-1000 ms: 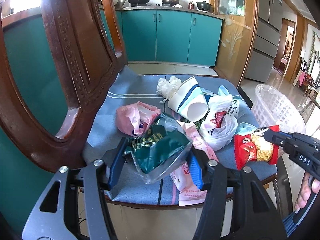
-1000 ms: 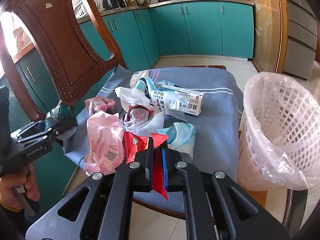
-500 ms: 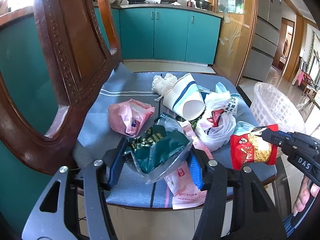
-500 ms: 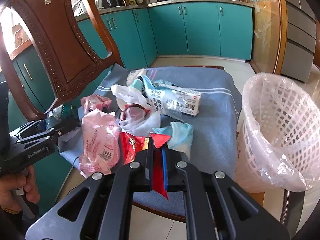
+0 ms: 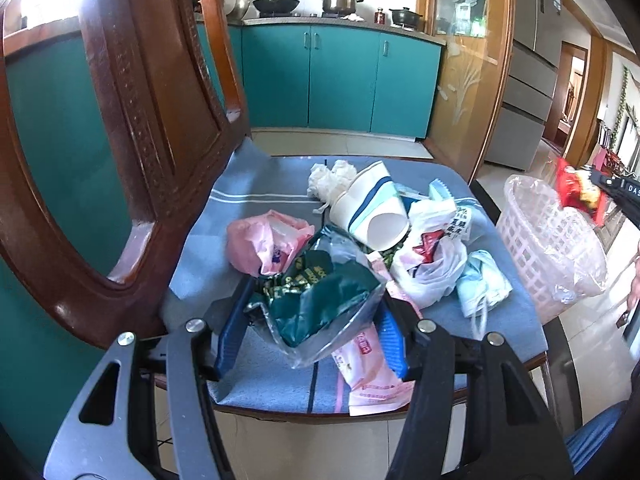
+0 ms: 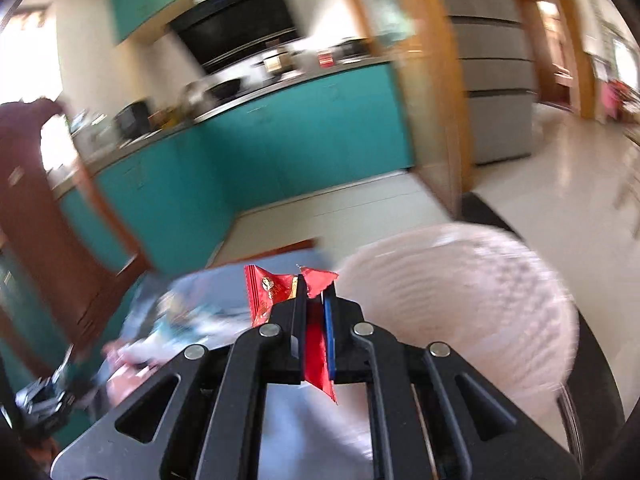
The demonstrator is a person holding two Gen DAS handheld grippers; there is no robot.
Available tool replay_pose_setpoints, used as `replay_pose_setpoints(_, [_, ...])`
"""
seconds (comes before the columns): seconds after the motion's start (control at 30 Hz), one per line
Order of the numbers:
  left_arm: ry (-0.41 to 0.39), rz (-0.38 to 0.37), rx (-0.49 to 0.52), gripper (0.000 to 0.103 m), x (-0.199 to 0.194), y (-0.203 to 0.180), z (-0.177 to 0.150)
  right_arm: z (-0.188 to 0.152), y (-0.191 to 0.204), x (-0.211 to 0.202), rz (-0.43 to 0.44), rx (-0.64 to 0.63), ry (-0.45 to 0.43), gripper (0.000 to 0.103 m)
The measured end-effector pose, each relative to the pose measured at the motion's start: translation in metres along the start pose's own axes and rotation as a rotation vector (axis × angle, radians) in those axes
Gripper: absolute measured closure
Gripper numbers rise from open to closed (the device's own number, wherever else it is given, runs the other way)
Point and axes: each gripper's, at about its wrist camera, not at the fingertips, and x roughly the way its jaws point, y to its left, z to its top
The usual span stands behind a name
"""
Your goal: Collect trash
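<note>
Well, my right gripper [image 6: 311,300] pinches the red wrapper [image 6: 272,292] tight (basket [image 6: 460,292] at 3 o'clock blurred); left gripper [image 5: 308,320], half-spread, clasps the green bag [image 5: 320,300].

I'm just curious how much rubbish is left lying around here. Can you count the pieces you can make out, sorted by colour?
Pink: 2, the pink bag and pink wrapper.
Green: 1, the green packet.
Red: 1, the red packet.
White: 3, the paper cup, tissue wad, white bag.
Pale blue: 1, the blue wrapper.
Total: 8.
</note>
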Motion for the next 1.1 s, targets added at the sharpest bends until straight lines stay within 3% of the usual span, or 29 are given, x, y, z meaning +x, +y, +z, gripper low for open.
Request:
replay_pose_setpoints(0.17, [-0.001, -0.007, -0.002, 0.045, 0.002, -0.003, 0.002, 0.005, -0.035, 0.004, -0.064, 0.080, 0.007, 0.095])
replay_pose_setpoints(0.37, [0.003, -0.010, 0.003, 0.045, 0.004, -0.006, 0.001, -0.001, -0.025, 0.003, -0.096, 0.037, -0.006, 0.094])
replay_pose_setpoints(0.43, [0.005, -0.006, 0.000, 0.045, 0.004, -0.004, 0.000, -0.002, -0.022, 0.004, -0.132, 0.024, -0.013, 0.068])
replay_pose_setpoints(0.47, [0.006, -0.004, -0.003, 0.045, 0.005, -0.003, 0.000, -0.001, -0.022, 0.001, -0.146, 0.026, -0.028, 0.036])
replay_pose_setpoints(0.5, [0.008, -0.003, -0.006, 0.045, 0.005, -0.002, 0.000, -0.001, -0.021, -0.004, -0.158, 0.028, -0.060, 0.021])
replay_pose_setpoints(0.57, [0.011, -0.001, -0.011, 0.045, 0.007, 0.000, 0.000, -0.002, -0.015, -0.010, -0.159, 0.004, -0.089, 0.020])
replay_pose_setpoints(1.1, [0.004, 0.012, -0.018, 0.045, 0.006, 0.003, 0.001, -0.026, 0.054, -0.015, -0.023, -0.156, -0.050, 0.015])
